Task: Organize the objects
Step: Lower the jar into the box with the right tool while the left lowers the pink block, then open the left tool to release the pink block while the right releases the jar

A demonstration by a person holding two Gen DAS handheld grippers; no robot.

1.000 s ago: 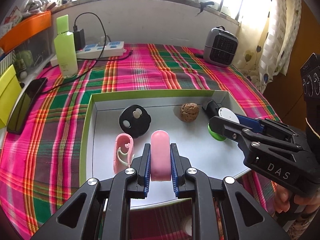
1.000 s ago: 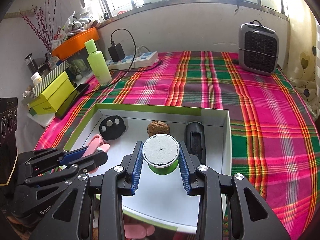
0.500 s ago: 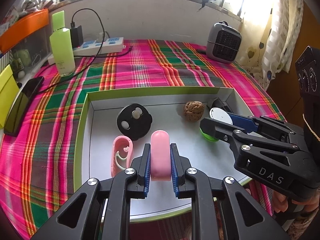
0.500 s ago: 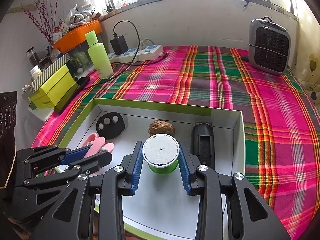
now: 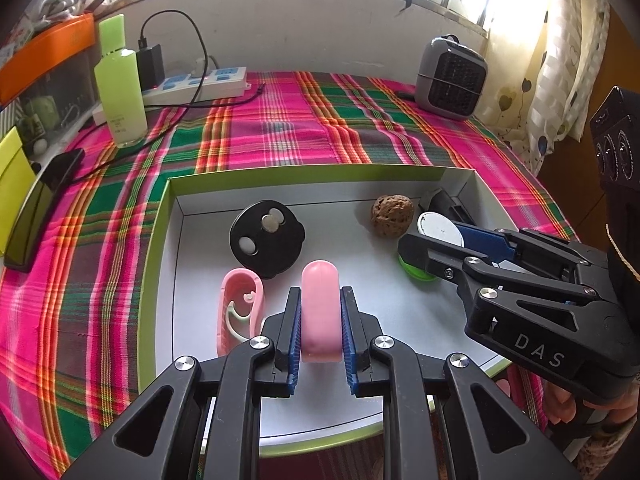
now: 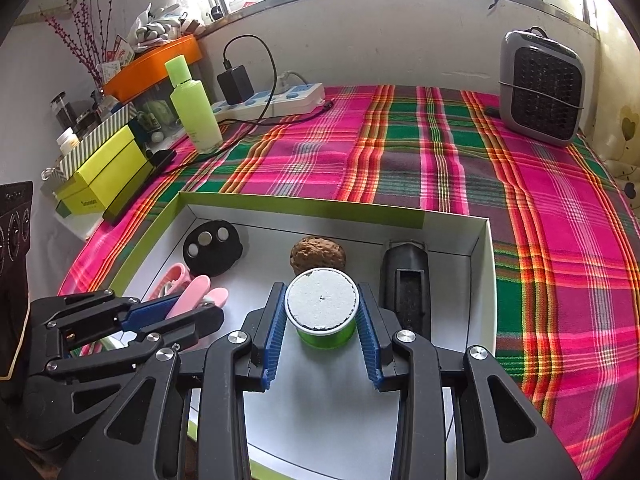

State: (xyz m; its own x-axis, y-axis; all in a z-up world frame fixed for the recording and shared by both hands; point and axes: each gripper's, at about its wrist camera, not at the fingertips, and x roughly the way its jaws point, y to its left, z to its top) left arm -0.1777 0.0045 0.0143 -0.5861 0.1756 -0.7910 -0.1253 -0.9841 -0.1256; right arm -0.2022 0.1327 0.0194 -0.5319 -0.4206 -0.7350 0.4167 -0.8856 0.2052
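A white box with a green rim (image 5: 256,171) (image 6: 304,199) lies on the plaid cloth. My left gripper (image 5: 320,303) is shut on a pink capsule-shaped case (image 5: 320,312), held over the box floor. Beside it lies the pink open half of a case (image 5: 239,308). My right gripper (image 6: 322,308) is shut on a small green cup with a white top (image 6: 322,305) (image 5: 439,230), low in the box. Behind them sit a black round disc (image 5: 267,238) (image 6: 213,246), a brown walnut (image 5: 391,215) (image 6: 317,254) and a black oblong device (image 6: 408,284).
A green bottle (image 5: 119,84), a power strip with a charger (image 5: 192,84), a dark phone (image 5: 36,208), a yellow box (image 6: 104,172) and an orange tray (image 6: 156,64) stand at the left and back. A grey heater (image 6: 542,88) is at the back right.
Both views have shifted slightly, so the box sits a little lower and nearer in the frames. Both grips are unchanged.
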